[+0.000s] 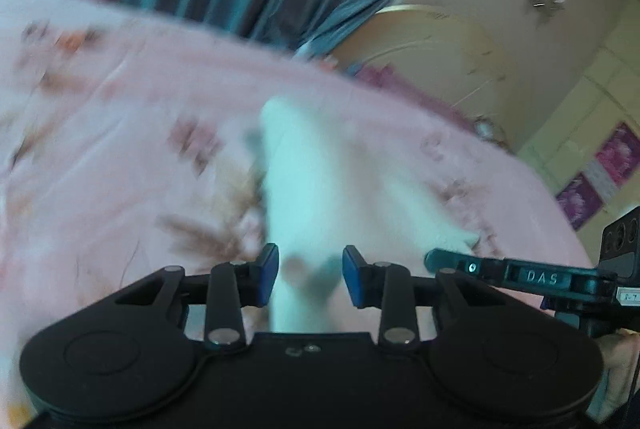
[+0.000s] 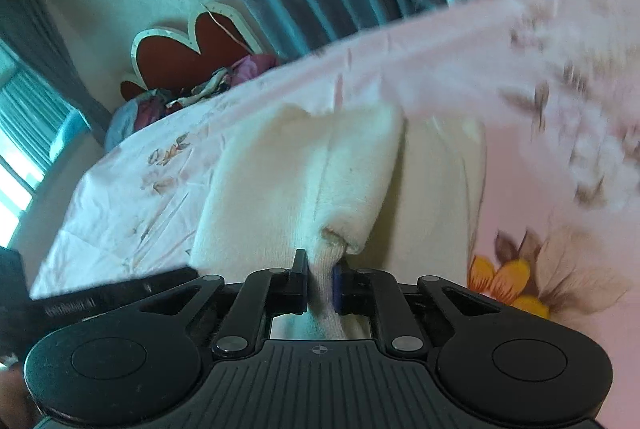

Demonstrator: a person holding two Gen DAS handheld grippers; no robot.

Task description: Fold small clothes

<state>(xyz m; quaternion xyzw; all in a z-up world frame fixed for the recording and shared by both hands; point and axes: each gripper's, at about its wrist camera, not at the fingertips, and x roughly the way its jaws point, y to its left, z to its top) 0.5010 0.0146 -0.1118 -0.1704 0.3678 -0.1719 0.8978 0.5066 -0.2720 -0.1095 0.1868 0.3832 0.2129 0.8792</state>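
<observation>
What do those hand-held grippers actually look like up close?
Each hand-held gripper is matte black plastic: a wide body with two round discs, from which linkage bars with silver pivot pins run to two fingers lined with blue pads. That goes for the left hand-held gripper and the right hand-held gripper; the right body is ribbed, with a small crosshair mark. In the left view, the right one's side reads "DAS".

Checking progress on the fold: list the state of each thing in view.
White fleecy garment: partly folded on the bed, one corner pinched.
Right gripper: jaws shut on that corner.
Left gripper: jaws apart, astride the cloth, not pressing.
Pink floral bedsheet: spread, creased.
</observation>
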